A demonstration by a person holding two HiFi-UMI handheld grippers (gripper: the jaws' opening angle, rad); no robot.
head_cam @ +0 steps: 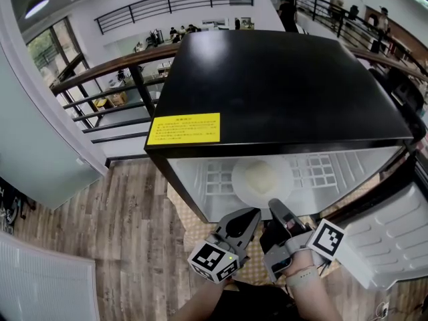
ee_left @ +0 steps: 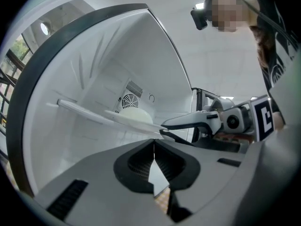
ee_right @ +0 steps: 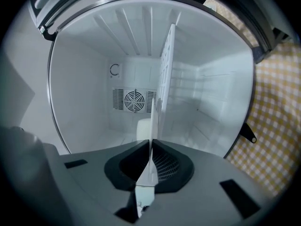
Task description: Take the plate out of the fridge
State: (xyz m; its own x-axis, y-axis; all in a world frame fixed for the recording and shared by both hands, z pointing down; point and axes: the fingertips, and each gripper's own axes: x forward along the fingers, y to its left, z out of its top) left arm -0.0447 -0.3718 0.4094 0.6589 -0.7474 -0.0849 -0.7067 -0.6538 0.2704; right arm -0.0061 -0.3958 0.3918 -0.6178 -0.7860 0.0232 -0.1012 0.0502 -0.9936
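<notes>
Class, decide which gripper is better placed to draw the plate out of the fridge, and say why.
Right. The right gripper is shut on the plate; the left gripper is shut on nothing, short of it.

The floor [head_cam: 127, 212] is wood plank. A yellow checked mat [ee_right: 277, 107] lies on it. A brown-topped railing [head_cam: 100, 71] runs behind. People [head_cam: 336, 2] stand by the far balcony rail [head_cam: 174, 1].
</notes>
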